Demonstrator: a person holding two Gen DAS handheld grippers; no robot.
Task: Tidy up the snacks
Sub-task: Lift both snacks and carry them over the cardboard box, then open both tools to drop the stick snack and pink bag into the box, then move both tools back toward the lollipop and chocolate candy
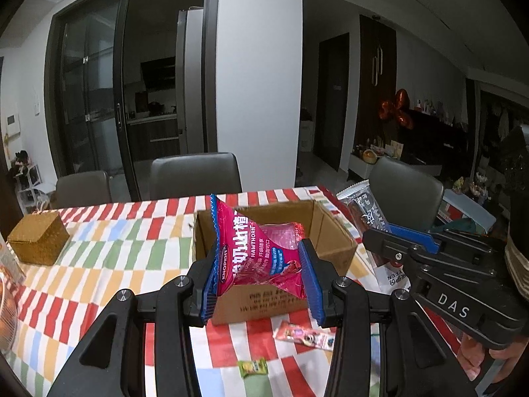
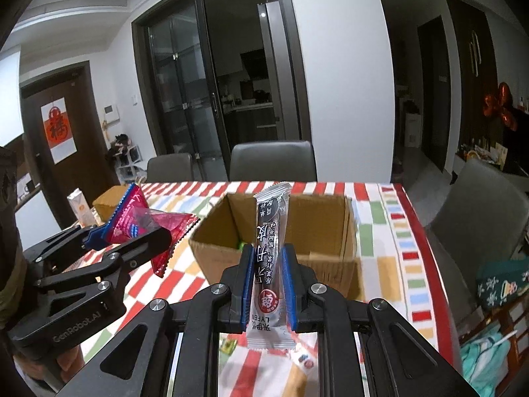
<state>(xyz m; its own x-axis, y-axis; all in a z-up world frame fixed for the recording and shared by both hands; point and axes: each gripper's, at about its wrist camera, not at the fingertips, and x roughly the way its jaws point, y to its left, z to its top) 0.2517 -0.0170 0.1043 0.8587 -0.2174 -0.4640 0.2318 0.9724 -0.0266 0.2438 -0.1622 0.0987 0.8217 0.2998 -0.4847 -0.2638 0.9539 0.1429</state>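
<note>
The pink hawthorn packet (image 1: 261,258) is pinched between the blue pads of the left gripper (image 1: 261,281), raised over the near edge of the open cardboard box (image 1: 334,231). The right gripper (image 2: 267,284) clamps a long grey-black snack stick (image 2: 269,258) upright, near the box. 2 small sweets (image 1: 253,367) lie on the striped tablecloth (image 1: 109,241) in front.

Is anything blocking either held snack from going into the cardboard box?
Nothing visible does. The left gripper holds the pink packet and the right gripper holds the grey stick packet, both just short of the open cardboard box, whose top is uncovered.
</note>
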